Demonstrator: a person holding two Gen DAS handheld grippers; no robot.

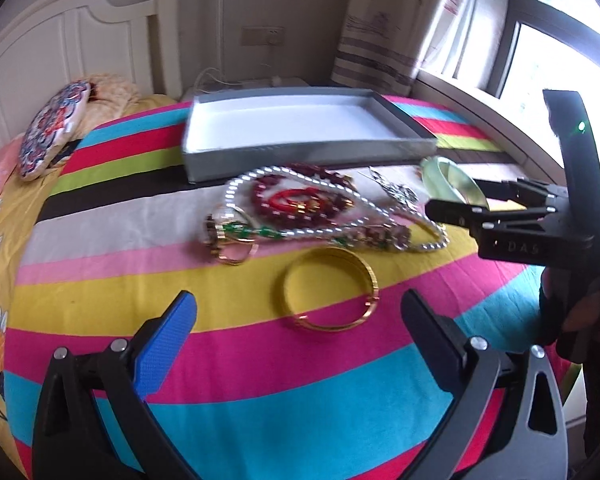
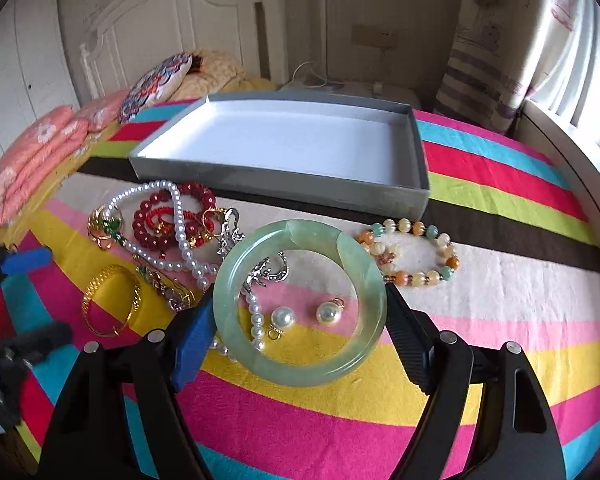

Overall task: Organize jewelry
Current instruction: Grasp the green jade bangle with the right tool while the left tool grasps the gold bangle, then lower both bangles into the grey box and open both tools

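Right hand-held gripper (image 2: 300, 320) pinches smooth round jade bangle (image 2: 300, 304); left hand-held gripper (image 1: 300, 312) spread over ridged gold bangle (image 1: 330, 288).

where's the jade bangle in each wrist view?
Left wrist: the jade bangle sits at right of centre, held by the right gripper, just below the grey box's right front corner.
Right wrist: bottom centre, the jade bangle is gripped between the right gripper's fingers, above two pearl pendants.
Shared landmark: the grey box, empty, behind the jewelry in both views.
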